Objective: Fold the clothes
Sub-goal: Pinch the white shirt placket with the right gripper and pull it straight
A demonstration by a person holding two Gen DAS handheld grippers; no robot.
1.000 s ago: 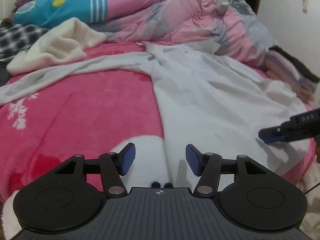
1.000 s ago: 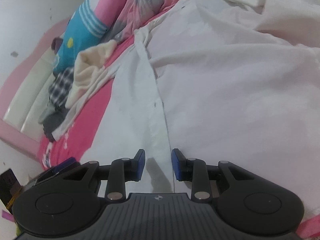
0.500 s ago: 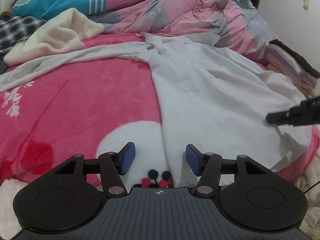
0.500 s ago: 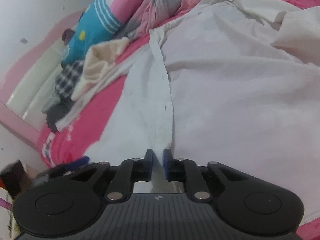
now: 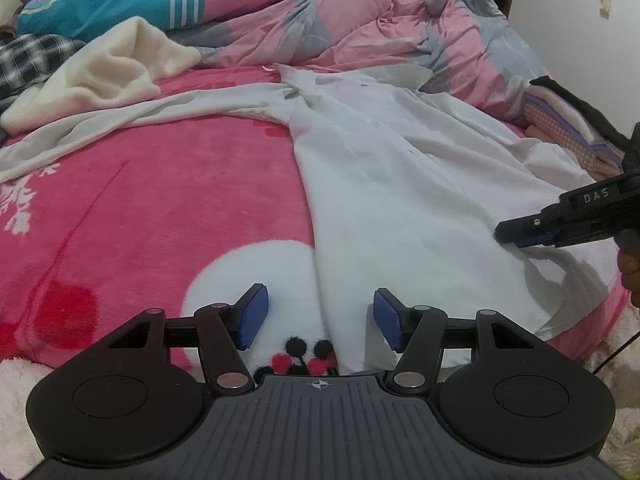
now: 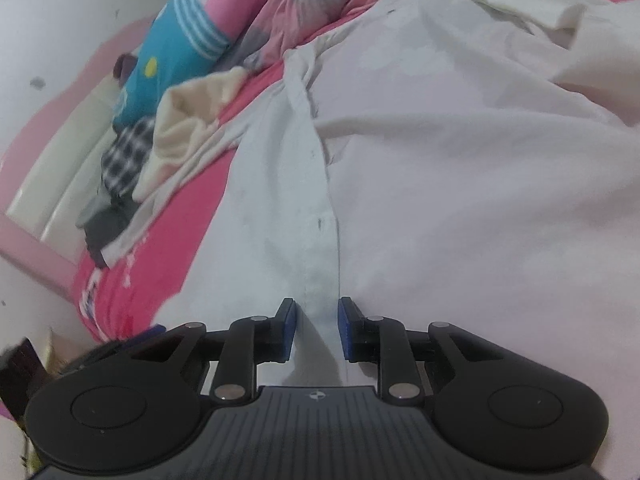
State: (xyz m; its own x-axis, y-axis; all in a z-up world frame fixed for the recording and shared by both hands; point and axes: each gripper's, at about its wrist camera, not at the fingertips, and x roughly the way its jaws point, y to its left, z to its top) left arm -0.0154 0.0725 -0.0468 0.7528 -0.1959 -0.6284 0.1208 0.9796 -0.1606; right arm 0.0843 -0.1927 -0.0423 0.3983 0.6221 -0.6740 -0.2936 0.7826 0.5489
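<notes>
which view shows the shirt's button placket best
The right wrist view: the button placket of the white shirt runs up the frame's middle from between the right gripper fingers. In the left wrist view it is farther off and oblique.

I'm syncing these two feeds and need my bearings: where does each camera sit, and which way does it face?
Left wrist: rides the left gripper, jaws open, facing up the pink blanket along the white shirt; the right gripper and a bit of hand show at right.
Right wrist: rides the right gripper, jaws partly open around the button placket, low over the shirt.
Shared: shirt, cream garment, blue striped pillow.
</notes>
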